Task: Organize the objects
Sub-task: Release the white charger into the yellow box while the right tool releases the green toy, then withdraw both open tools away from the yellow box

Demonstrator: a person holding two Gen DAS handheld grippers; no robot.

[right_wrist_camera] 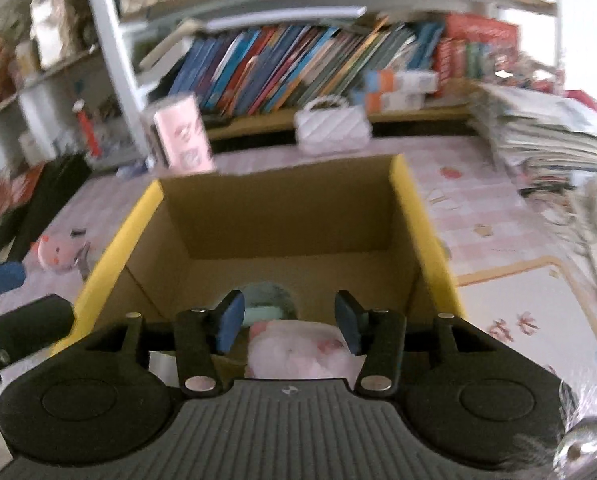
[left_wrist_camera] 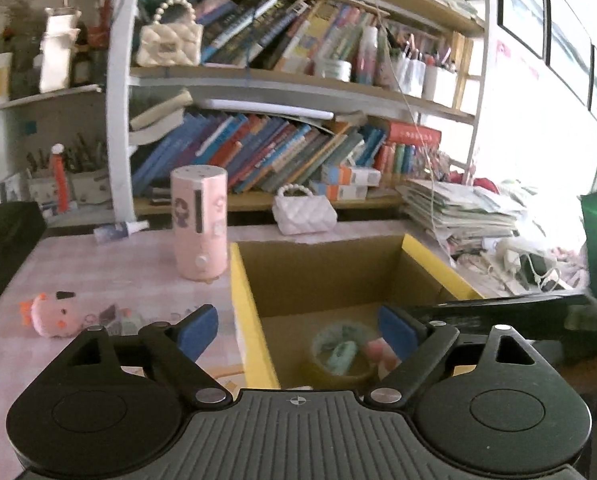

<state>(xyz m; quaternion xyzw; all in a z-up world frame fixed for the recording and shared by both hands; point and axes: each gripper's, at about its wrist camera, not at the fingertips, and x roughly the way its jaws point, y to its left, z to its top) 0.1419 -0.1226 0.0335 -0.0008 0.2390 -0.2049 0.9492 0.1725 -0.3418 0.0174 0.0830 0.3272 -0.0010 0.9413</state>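
Both claws hang spread and empty over the open brown cardboard box with yellow-edged flaps (right_wrist_camera: 416, 220). Right claw (right_wrist_camera: 290, 322) sits low over the box's near end, its blue pads either side of a soft pale-pink plush item (right_wrist_camera: 298, 350) lying inside, not touching it as far as the blurred view shows. Beyond that lies a round yellow-rimmed container holding a pale-green object (left_wrist_camera: 340, 354). Left claw (left_wrist_camera: 298, 332) hovers released above the box's left wall, one pad over the pink checked tabletop (left_wrist_camera: 110, 264), the other over the box.

Left outside to sort, by my reckoning: the small pink plush toy with orange trim (left_wrist_camera: 50, 314) near the left edge, the tall pink cylindrical humidifier (left_wrist_camera: 199, 224) standing just beside the box's far left corner, the white quilted handbag with a pearl handle (left_wrist_camera: 304, 210) behind the box, and a small spray bottle (left_wrist_camera: 120, 230) lying on its side.

The plush toy looks the natural next pick for the left claw. It should come down squarely, pads across the toy's body rather than its trim, squeeze gently since it will compress, then lift clear of the box wall before swinging over.
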